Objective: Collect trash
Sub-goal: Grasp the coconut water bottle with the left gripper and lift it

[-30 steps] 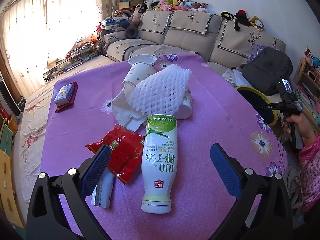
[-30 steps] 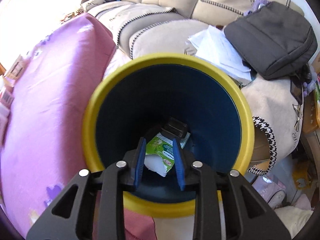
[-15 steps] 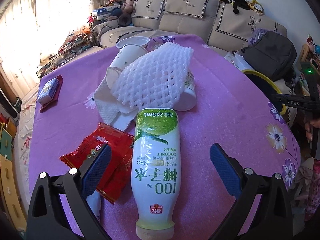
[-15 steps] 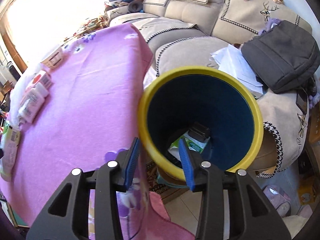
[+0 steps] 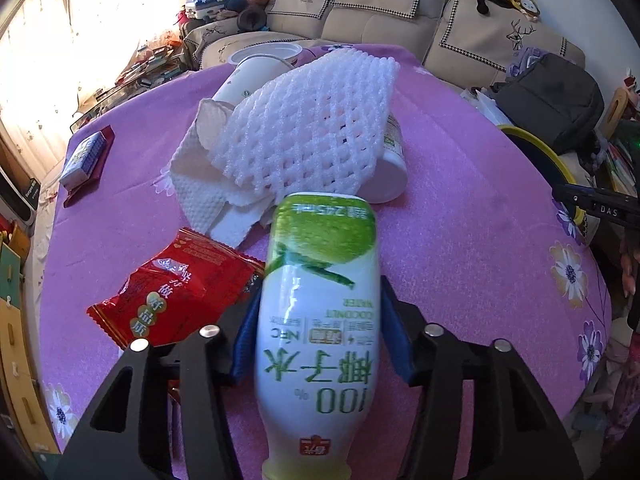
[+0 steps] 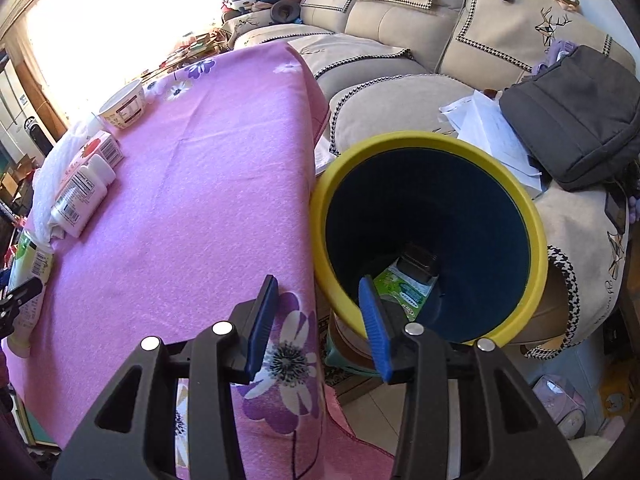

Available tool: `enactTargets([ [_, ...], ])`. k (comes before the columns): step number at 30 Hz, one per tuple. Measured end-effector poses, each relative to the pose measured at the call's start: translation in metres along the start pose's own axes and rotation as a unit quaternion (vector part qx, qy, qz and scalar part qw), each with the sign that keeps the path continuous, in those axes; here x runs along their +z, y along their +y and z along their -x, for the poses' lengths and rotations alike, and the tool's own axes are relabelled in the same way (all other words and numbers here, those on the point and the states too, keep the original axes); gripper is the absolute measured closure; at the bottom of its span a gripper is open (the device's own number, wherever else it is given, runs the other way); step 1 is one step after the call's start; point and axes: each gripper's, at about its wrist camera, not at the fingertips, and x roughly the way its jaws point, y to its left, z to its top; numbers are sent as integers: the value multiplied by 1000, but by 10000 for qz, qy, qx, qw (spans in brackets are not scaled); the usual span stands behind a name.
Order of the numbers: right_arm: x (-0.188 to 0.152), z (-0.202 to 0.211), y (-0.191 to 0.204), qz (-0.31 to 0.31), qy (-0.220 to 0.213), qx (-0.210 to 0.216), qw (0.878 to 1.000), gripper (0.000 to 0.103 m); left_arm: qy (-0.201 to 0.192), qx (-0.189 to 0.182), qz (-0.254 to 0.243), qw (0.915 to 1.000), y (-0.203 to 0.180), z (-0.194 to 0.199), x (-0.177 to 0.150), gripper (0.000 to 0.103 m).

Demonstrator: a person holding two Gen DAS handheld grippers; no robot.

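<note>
My left gripper (image 5: 318, 336) is shut on a white and green coconut water bottle (image 5: 320, 312) lying on the purple tablecloth (image 5: 460, 240). A red snack packet (image 5: 172, 292) lies just left of it. Beyond are a white foam net (image 5: 316, 128), a paper towel (image 5: 204, 196), a white cup (image 5: 256, 76) and a white jar (image 5: 390, 168). My right gripper (image 6: 318, 320) is open and empty, above the table edge beside the yellow-rimmed blue bin (image 6: 428, 236), which holds a green carton (image 6: 404, 288) and a dark item.
A beige sofa (image 5: 400, 12) with a grey bag (image 5: 556, 100) stands behind the table. A small box (image 5: 82, 156) lies at the table's left edge. In the right wrist view a pill bottle (image 6: 80, 196), carton (image 6: 102, 148) and cup (image 6: 122, 106) lie at the far left.
My left gripper moved forward around the coconut water bottle and shut on it. My right gripper pulled back from inside the bin, opened wider, and now hangs over the table edge.
</note>
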Motion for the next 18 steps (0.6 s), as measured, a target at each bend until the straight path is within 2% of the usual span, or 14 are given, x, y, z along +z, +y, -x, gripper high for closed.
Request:
enactTargets([
  [9,-3,9,-1,-38,-100,71,9999,63,-194,-193,-194,9994,-20,27,-1,51],
  [18,-12,30,-6,-109,-336,141,9993,63,-353,-603,-725,9949,-75,56,7,52],
])
